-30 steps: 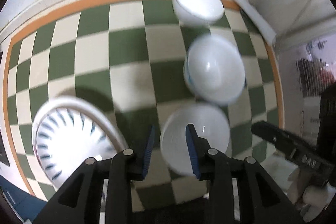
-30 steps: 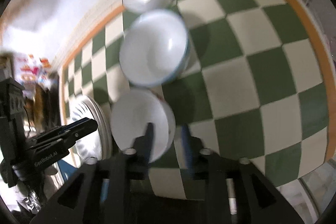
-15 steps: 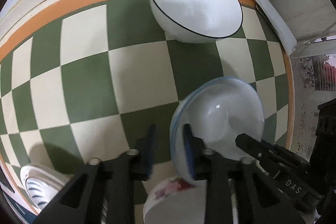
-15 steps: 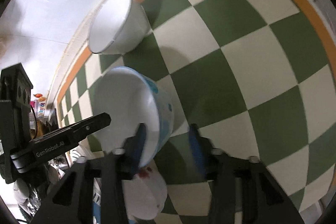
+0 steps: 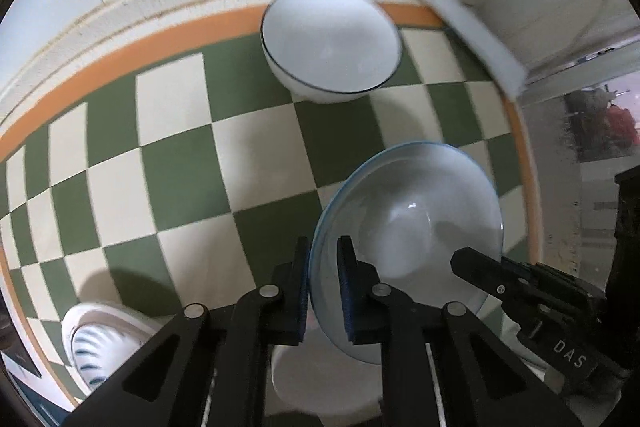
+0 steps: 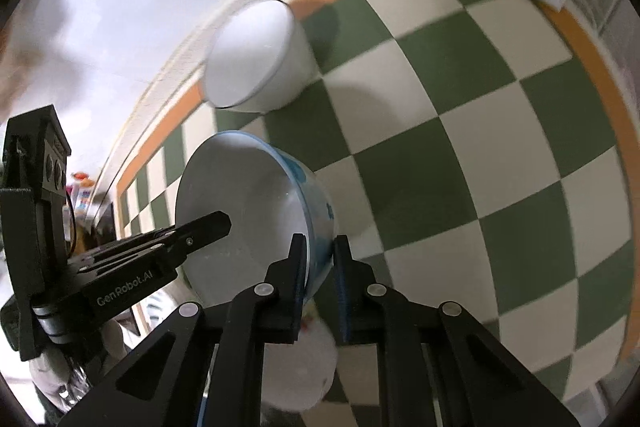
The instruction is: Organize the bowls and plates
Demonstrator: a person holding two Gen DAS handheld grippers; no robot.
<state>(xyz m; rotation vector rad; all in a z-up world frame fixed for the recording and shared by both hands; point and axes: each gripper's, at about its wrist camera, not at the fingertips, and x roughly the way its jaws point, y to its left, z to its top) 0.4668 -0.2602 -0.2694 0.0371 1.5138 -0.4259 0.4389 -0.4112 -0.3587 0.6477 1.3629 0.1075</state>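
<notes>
Above the checkered tabletop [image 5: 168, 187], we find the blue-rimmed bowl [image 5: 416, 227] pinched on opposite rims, the left gripper [image 5: 323, 291] and right gripper [image 6: 320, 283] having just closed their jaws on it. We judge the two-sided hold steadies it for stacking. The black-rimmed bowl [image 5: 332, 43] stands apart near the wall; a third bowl [image 6: 296, 367] sits below; the striped plate [image 5: 100, 339] lies aside.
</notes>
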